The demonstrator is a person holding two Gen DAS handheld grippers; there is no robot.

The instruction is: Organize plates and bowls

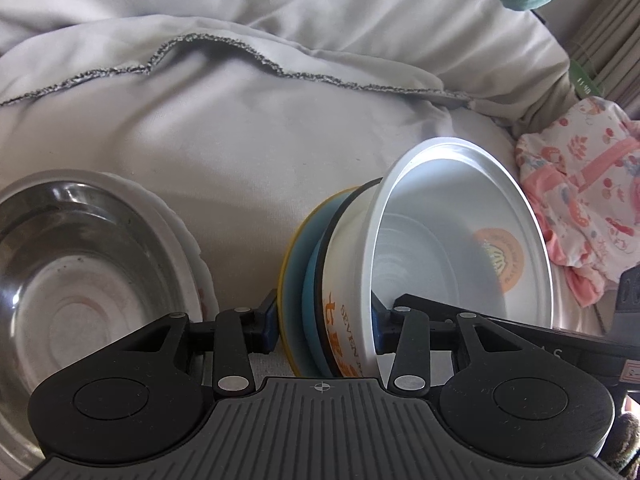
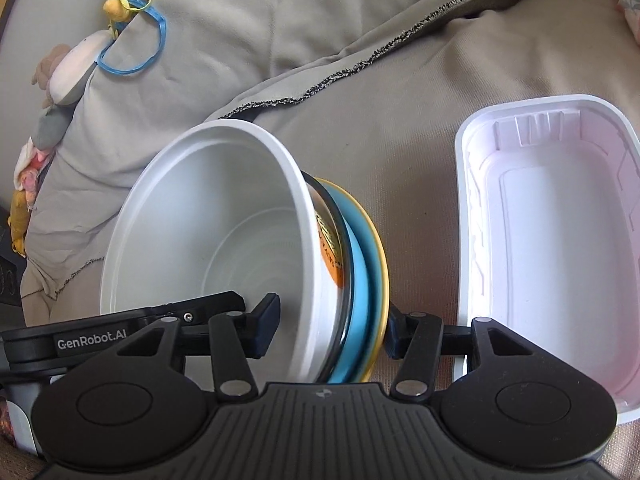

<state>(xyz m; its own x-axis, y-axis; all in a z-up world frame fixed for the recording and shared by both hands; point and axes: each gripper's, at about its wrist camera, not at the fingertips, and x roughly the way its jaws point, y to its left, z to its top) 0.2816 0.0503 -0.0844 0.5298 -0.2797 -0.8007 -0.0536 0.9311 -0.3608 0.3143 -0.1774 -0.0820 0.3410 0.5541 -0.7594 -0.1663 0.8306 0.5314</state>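
A nested stack is tipped on its side on the grey cloth: a white bowl (image 1: 452,248) with orange print, a black-rimmed bowl, a blue plate (image 1: 310,280) and a yellow plate (image 1: 286,276). My left gripper (image 1: 326,328) is shut on the stack, one finger inside the white bowl, the other against the yellow plate. My right gripper (image 2: 332,332) grips the same stack from the opposite side: white bowl (image 2: 208,232), blue plate (image 2: 360,264), yellow plate (image 2: 382,256). The left gripper's finger (image 2: 208,304) shows inside the bowl.
A steel bowl (image 1: 76,264) sits on a white plate (image 1: 192,248) at the left. A white rectangular plastic tray (image 2: 552,240) lies at the right. Floral cloth (image 1: 576,200), toys and rubber bands (image 2: 132,32) lie around the wrinkled grey bedding (image 1: 280,120).
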